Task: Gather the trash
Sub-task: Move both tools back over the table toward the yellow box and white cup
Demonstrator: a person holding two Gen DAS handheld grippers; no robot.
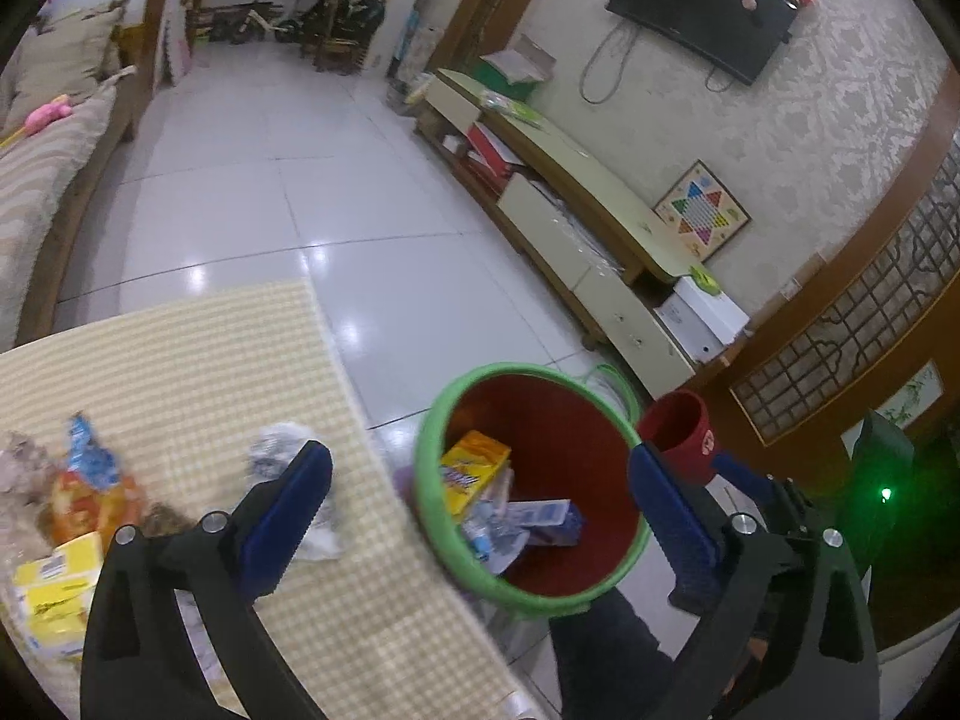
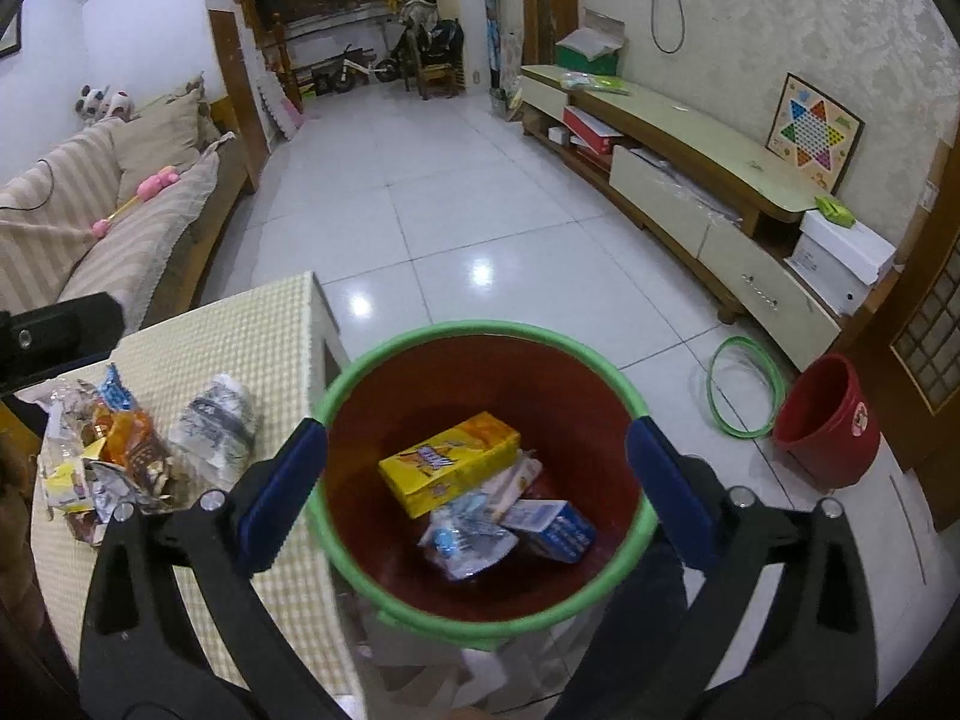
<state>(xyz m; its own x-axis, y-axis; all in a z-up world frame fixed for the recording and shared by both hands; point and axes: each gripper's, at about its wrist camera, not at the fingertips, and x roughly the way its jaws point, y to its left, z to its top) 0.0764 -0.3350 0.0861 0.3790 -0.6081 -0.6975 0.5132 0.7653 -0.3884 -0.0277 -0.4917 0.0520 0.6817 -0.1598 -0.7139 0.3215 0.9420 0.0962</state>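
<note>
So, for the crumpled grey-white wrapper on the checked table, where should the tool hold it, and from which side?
Grip the crumpled grey-white wrapper across its bunched middle, coming from above. It lies flat on the table, apart from the trash pile and near the bin edge, so its raised folds probably give the pads something to pinch. Both tools look open and empty.

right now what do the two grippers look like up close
Both look alike: the left gripper and right gripper each have two black plastic arms with cut-out slots and silver screw heads, ending in jaws faced with blue ribbed pads. No cables or markings show on them.
</note>
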